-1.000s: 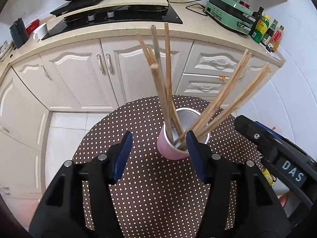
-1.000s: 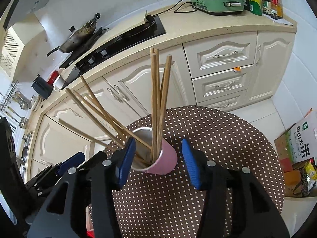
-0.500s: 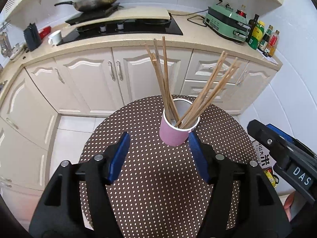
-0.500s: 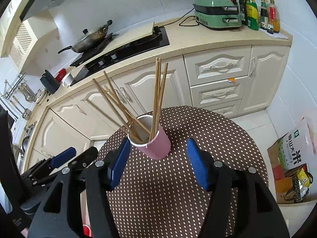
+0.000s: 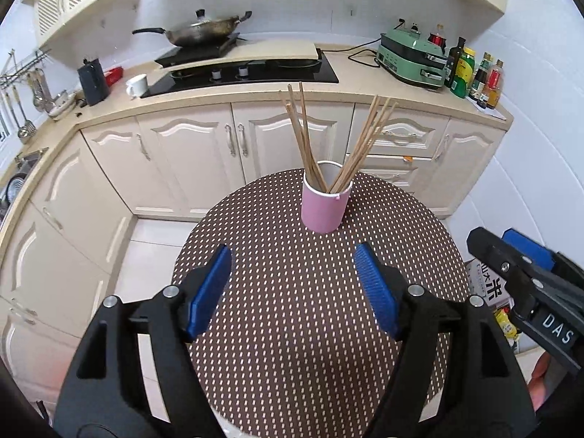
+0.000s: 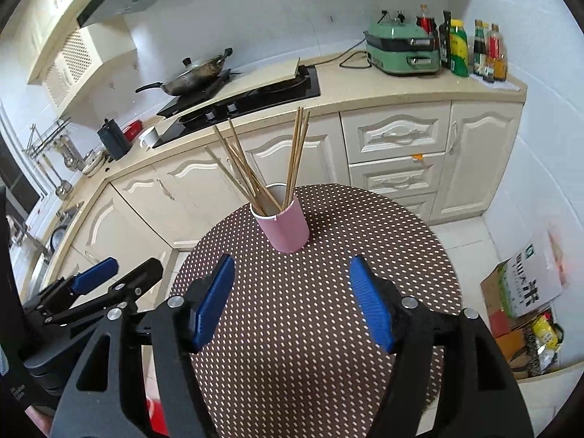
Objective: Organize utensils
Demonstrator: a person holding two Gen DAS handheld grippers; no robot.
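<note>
Chopsticks [image 5: 328,142] stand in two leaning bunches inside the pink cup [image 5: 323,206] on the dotted surface [image 5: 292,310]. My left claw [image 5: 294,284] and right claw [image 6: 290,292] are both opening, nothing between their jaws, well short of the cup.

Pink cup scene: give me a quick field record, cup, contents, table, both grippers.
cup: pink cup, upright on the table
contents: wooden chopsticks, fanned into two bunches, all standing in the cup
table: round, brown polka-dot cover; nothing else seen on it
left gripper: jaws opening, nothing between them, short of the cup
right gripper: jaws opening, nothing between them, short of the cup
</note>
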